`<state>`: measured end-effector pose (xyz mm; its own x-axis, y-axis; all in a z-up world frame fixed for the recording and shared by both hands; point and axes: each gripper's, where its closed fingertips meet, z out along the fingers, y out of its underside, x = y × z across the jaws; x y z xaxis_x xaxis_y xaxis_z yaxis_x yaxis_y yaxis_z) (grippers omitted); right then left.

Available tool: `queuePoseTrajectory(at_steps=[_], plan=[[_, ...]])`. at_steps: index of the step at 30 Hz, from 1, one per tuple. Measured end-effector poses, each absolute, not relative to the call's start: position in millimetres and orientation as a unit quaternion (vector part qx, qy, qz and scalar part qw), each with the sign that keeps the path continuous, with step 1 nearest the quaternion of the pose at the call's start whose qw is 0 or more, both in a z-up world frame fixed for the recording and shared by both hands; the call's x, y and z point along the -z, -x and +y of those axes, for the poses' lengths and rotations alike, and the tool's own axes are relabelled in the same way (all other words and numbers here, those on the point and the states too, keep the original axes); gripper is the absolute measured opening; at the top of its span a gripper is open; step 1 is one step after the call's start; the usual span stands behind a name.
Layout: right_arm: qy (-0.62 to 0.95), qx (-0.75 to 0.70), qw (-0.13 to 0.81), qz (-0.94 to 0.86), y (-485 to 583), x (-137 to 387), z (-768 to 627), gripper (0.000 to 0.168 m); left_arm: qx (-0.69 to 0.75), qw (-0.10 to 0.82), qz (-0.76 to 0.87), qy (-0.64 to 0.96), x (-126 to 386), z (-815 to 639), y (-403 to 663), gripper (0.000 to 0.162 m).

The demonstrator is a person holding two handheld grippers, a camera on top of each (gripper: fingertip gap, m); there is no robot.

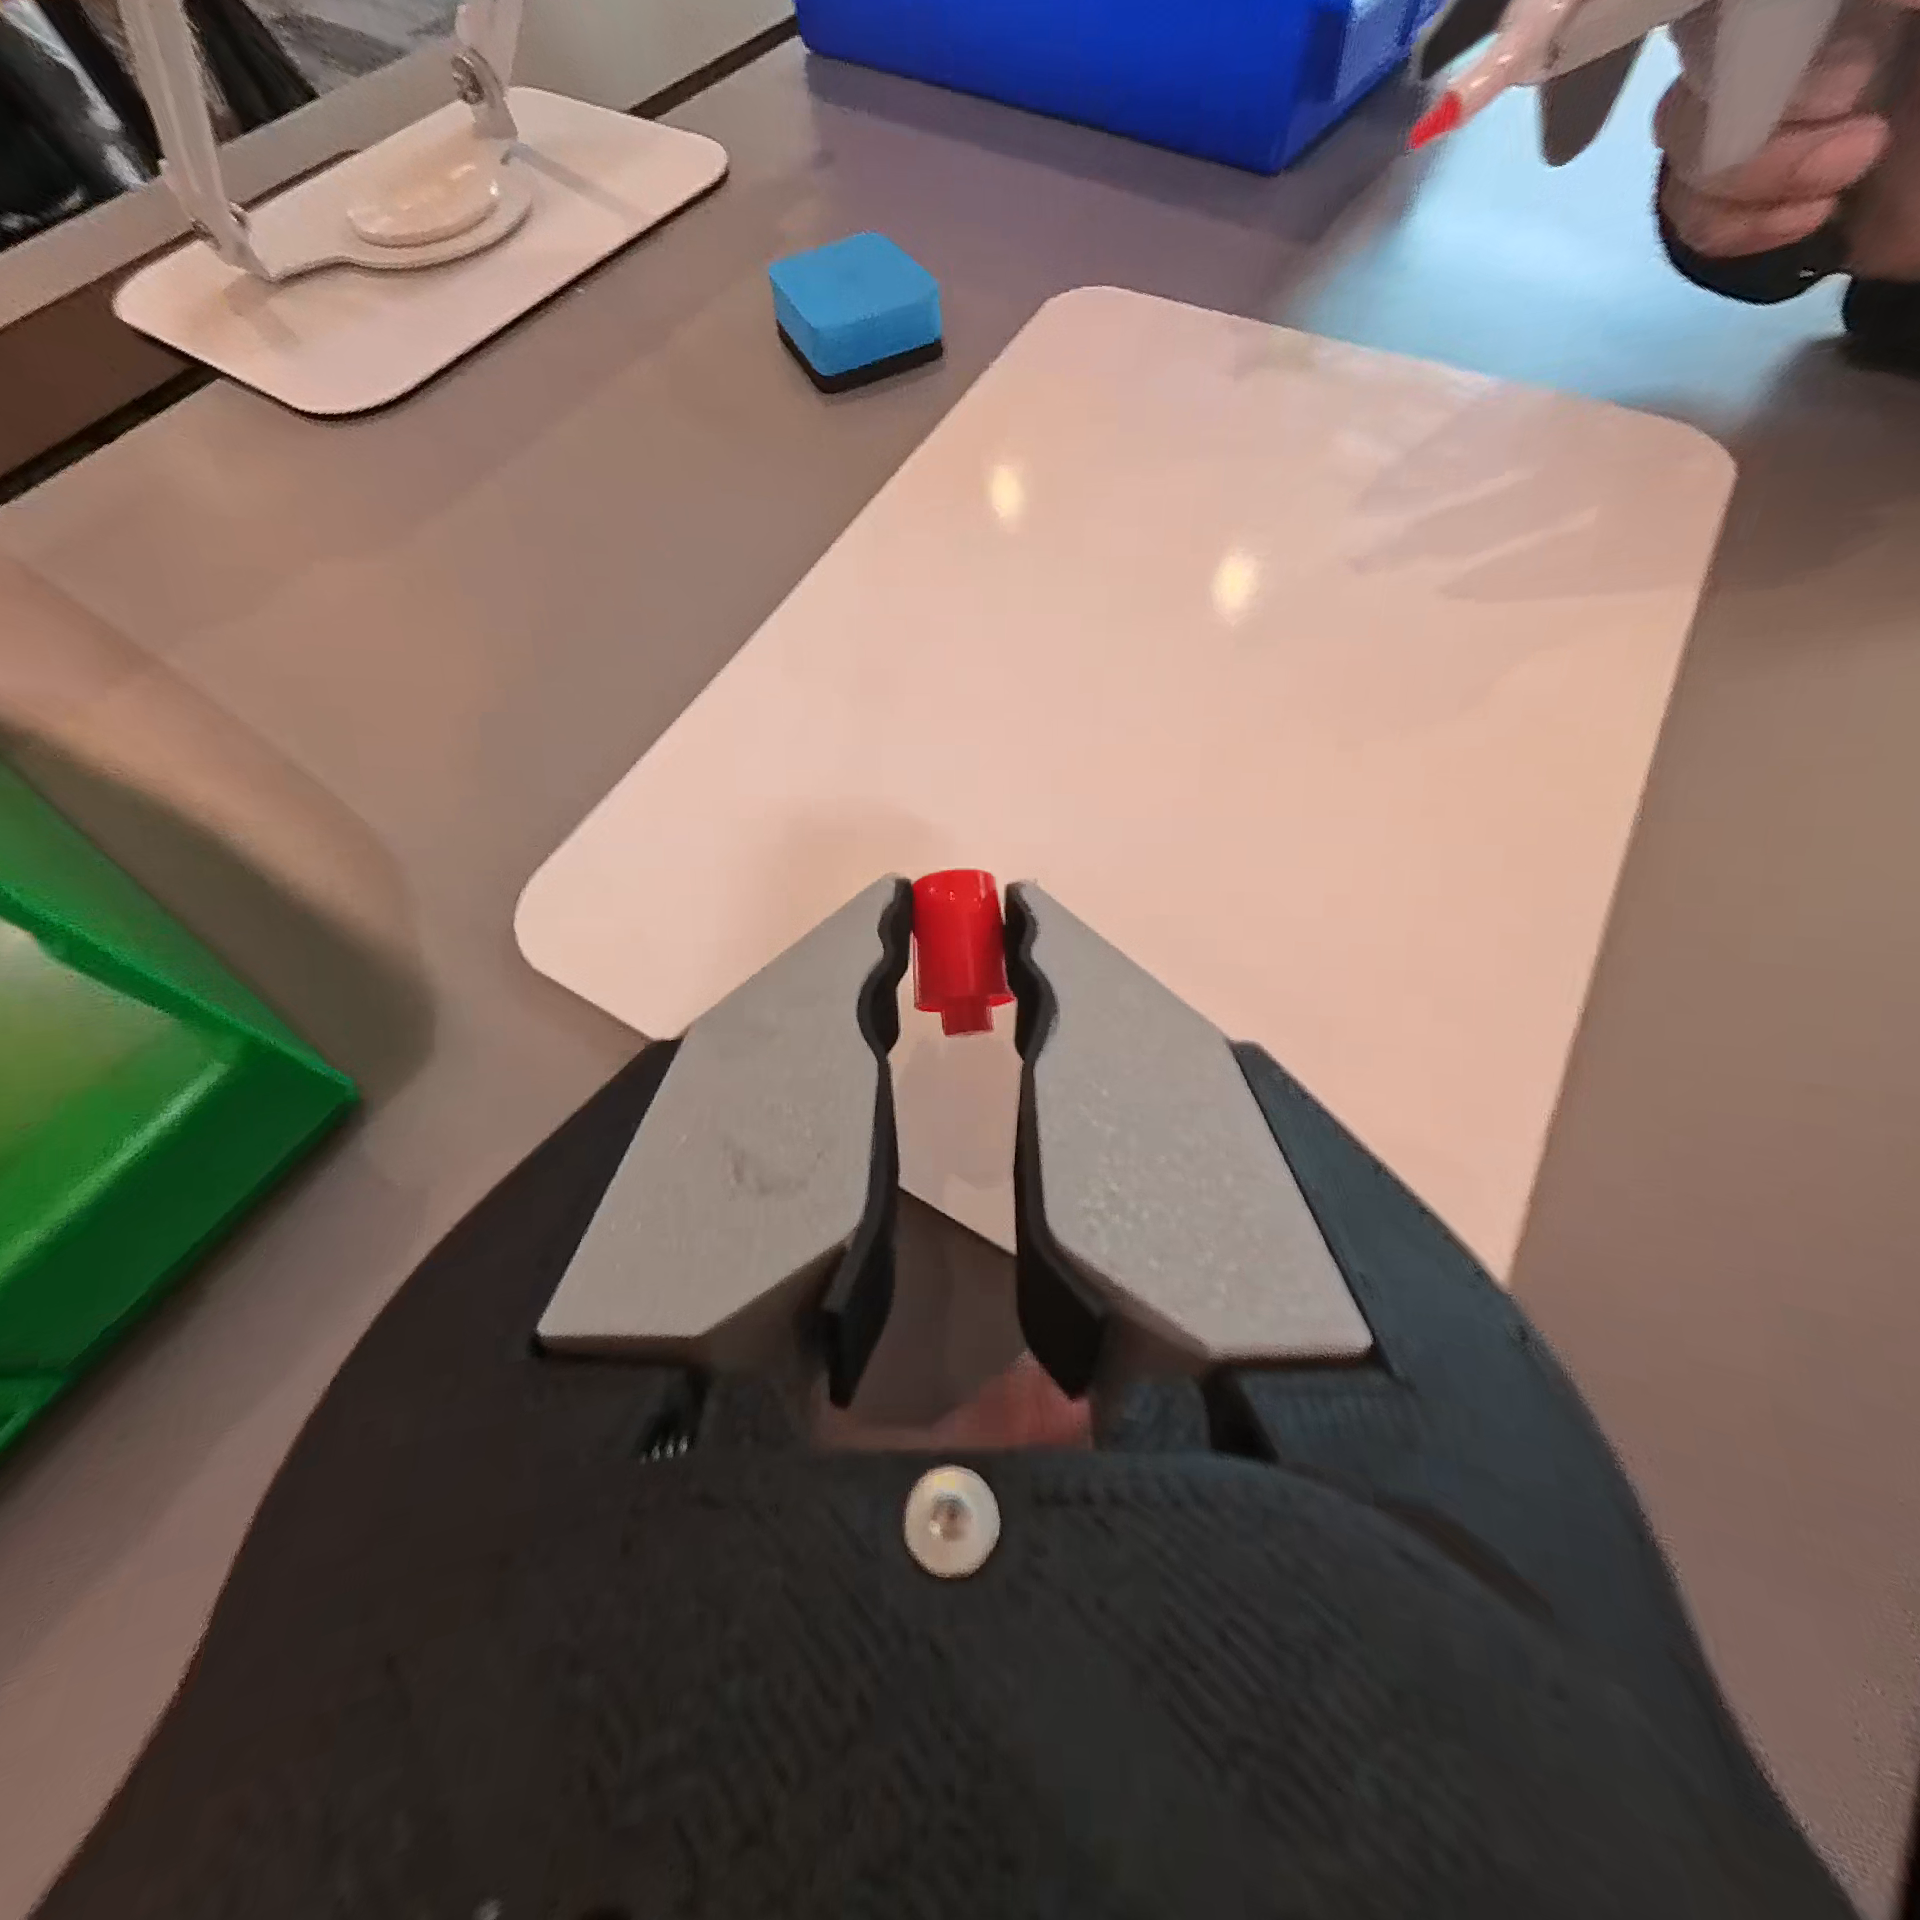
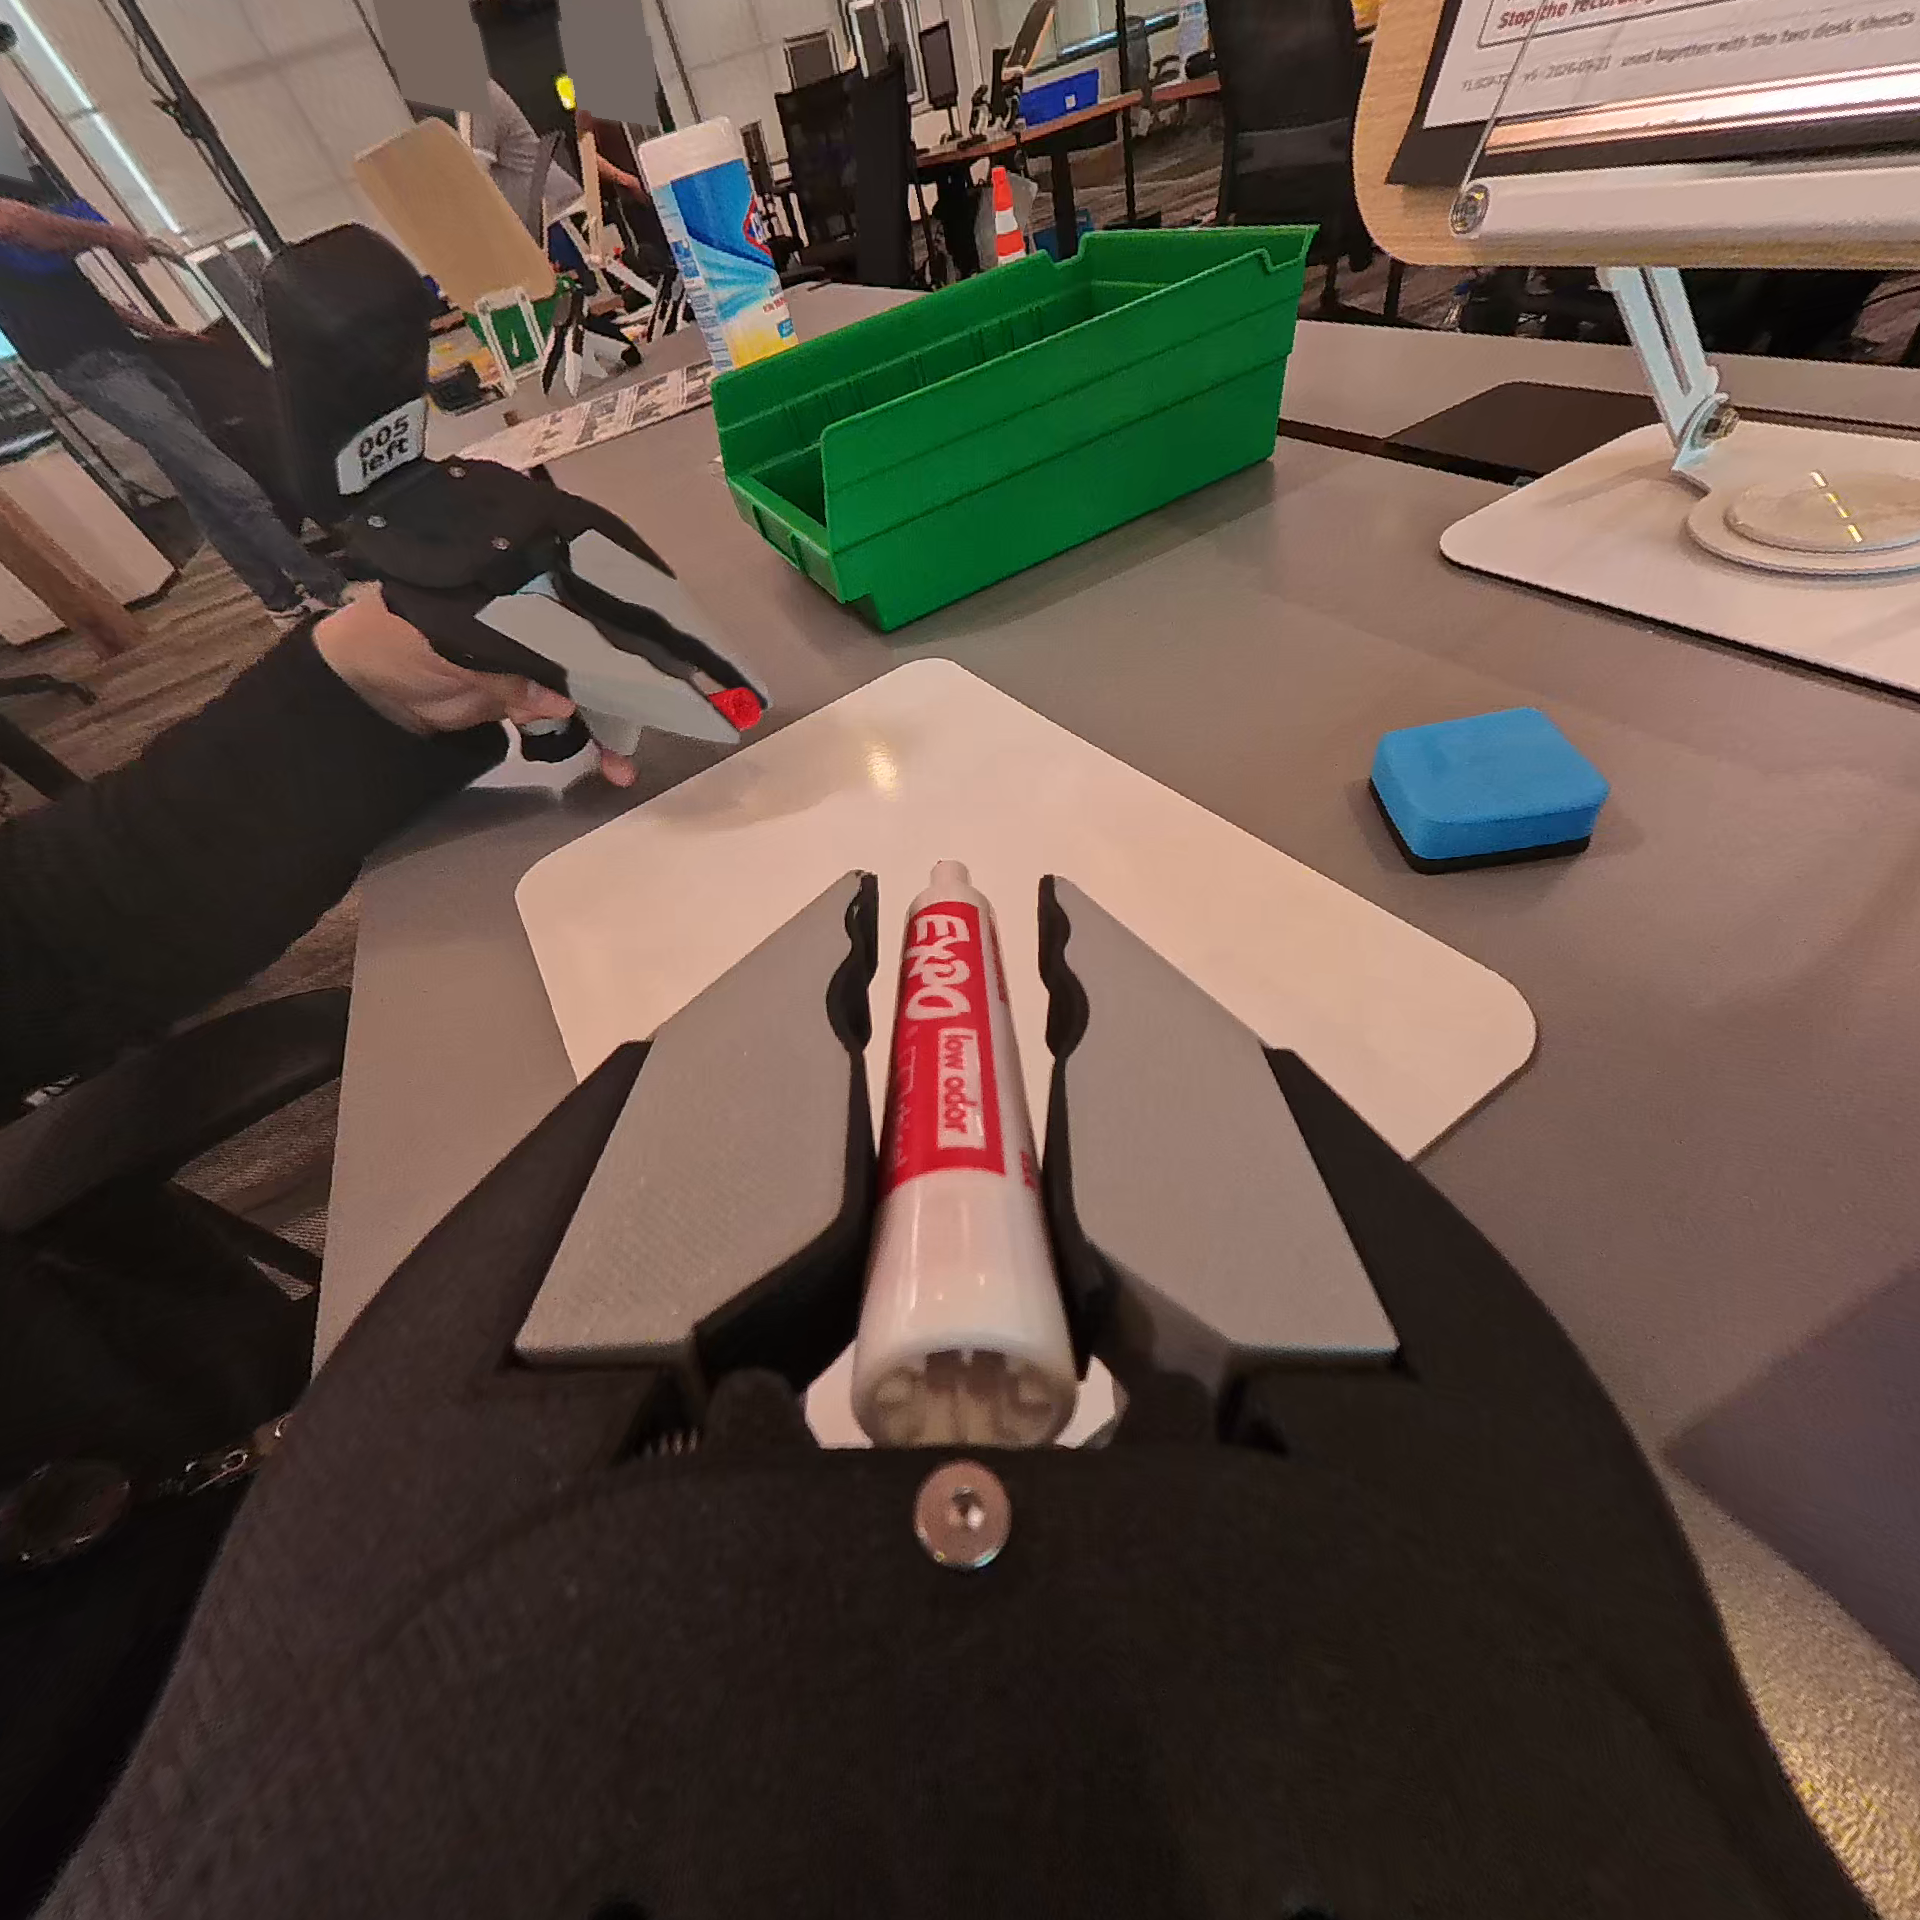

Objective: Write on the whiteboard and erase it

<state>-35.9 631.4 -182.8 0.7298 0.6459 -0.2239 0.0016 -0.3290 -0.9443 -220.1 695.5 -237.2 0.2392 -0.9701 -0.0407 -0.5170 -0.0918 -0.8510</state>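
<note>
Grey tabletop [image 2: 1195, 623] fills both views, w/ an open workspace of desks and chairs behind. Whiteboard [image 1: 1195, 727] lies flat at centre, surface blank.

Left gripper [image 1: 958, 951] hovers over the board's near corner, level w/ the table; fingers pinch a red marker cap [image 1: 961, 951] at their tips. Right wrist view shows it at 10 o'clock [image 2: 732, 707], held by a hand [image 2: 416, 675] in a dark sleeve, just off the board's edge.

Right gripper [image 2: 951, 935] points along the board, tilted down; fingers clamp a red-and-white marker [image 2: 951, 1091] lengthwise, tail end toward the camera, tip over the board but contact not clear. Left wrist view has it at 1 o'clock, the marker's red tip [image 1: 1439, 120] uncapped and above the table.

Green bin [image 2: 1018, 436] sits beyond the board at 12 o'clock in the right view; what shows of its inside is bare. Blue bin [image 1: 1101, 73] at 12 in the left view, contents hidden. White stand base [image 2: 1662, 551] at 2 o'clock. Blue eraser [image 2: 1486, 784] rests on the table at 3 o'clock, just beside the board, apart from it.
</note>
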Motion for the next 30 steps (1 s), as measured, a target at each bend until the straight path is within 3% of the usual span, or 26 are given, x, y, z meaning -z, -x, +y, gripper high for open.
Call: queuePoseTrajectory(at_steps=[19, 30], plan=[[0.76, -0.295, 0.534, -0.223, 42, 186, 629, 0.029, 0.251, 0.405, 0.544, 0.691, 244, 709, 196, 0.016], [0.778, -0.299, 0.499, -0.238, 56, 201, 633, 0.029, 0.2, 0.509, 0.504, 0.669, 222, 740, 209, 0.016]])
